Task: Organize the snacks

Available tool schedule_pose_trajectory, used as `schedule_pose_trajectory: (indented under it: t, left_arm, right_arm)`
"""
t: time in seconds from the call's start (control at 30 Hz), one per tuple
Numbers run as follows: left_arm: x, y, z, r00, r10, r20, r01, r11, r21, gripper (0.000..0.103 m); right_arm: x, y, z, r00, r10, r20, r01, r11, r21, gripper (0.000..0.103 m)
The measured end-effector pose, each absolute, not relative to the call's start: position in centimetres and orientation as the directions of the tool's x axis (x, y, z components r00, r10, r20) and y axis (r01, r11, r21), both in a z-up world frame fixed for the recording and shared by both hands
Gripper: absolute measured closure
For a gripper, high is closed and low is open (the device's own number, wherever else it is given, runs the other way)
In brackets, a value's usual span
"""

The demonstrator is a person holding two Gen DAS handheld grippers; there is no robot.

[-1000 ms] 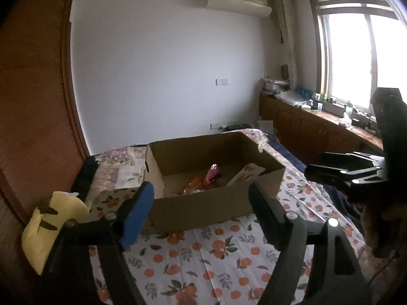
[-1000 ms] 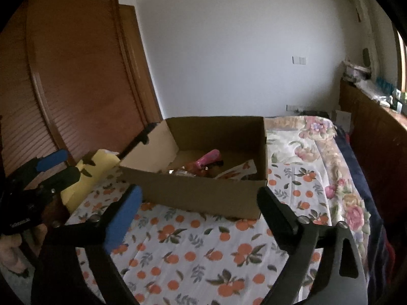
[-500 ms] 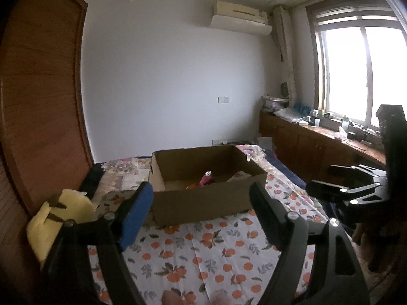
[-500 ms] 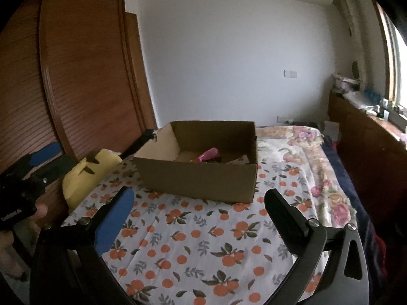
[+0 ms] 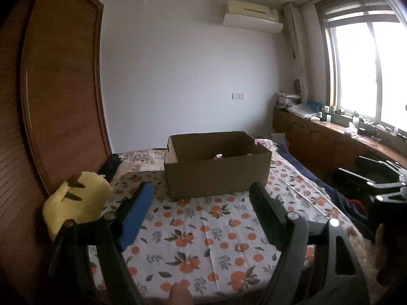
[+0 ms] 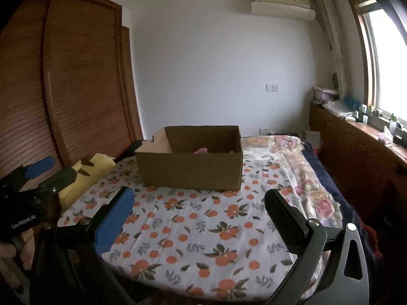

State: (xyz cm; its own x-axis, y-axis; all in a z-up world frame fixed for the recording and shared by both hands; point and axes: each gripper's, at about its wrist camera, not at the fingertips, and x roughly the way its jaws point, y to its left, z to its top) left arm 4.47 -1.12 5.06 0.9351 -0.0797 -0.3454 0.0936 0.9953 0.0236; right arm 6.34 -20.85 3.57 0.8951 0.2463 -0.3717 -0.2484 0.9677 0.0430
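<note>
Left wrist view: left gripper (image 5: 201,195) jaws spread wide, nothing between them, touching nothing; one blue pad, one black finger. It hangs over the bed sheet (image 5: 203,228), white cloth with an orange-fruit print. Cardboard box (image 5: 216,175) sits on the sheet ahead, well apart from the fingertips, open top, plain brown walls. Pink snack packet (image 5: 218,156) just peeks over the near wall from inside. Yellow soft cushion (image 5: 76,203) lies left of the box at the bed edge, against the brown slatted wardrobe (image 5: 51,101). Right gripper (image 5: 376,178) shows at the right edge, black, off the bed side.

Right wrist view: right gripper (image 6: 198,198) jaws have just been opening and now stand wide apart, empty, clear of the sheet (image 6: 203,228). Box (image 6: 190,167) ahead and slightly left, nothing between it and the fingers. Pink packet (image 6: 201,150) inside, mostly hidden. Left gripper (image 6: 38,172) at far left, beside the cushion (image 6: 86,175). Wooden counter (image 6: 356,147) under the window, cluttered.
</note>
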Motion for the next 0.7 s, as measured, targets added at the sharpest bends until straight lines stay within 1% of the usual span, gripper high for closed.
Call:
schedule_pose_trajectory:
  t: [0.2,0.37,0.47,0.53,0.6,0.7]
  left_arm:
    - [2.9,-0.8,4.0,0.938,-0.074,-0.34,0.081,0.997,0.006,0.023]
    - [1.9,-1.0,3.2,0.946,-0.023,-0.325,0.041,0.998,0.05,0.022]
    - [1.1,-1.0,2.4,0.945,-0.033,-0.325,0.05,0.998,0.044,0.021]
    - [0.8,-0.9,1.8,0.943,-0.042,-0.33,0.056,0.998,0.032,0.02]
    - [0.5,-0.9,1.4,0.941,-0.052,-0.334,0.063,0.998,0.022,0.012]
    - [0.5,-0.9,1.0,0.94,-0.047,-0.339,0.063,0.997,0.034,0.008]
  right_arm:
    - [4.2,-20.4,2.9,0.902,0.237,-0.361,-0.244,0.969,0.027,0.0]
    - [3.3,-20.3,2.4,0.902,0.237,-0.36,-0.243,0.97,0.03,0.0]
    - [2.9,-20.3,1.8,0.905,0.226,-0.359,-0.235,0.972,0.02,0.0]
    - [2.6,-20.3,1.3,0.906,0.22,-0.36,-0.23,0.973,0.017,0.0]
    - [2.3,-20.3,0.8,0.906,0.215,-0.365,-0.225,0.974,0.016,0.0]
    - [1.8,-20.3,-0.1,0.908,0.204,-0.366,-0.215,0.977,0.012,0.0]
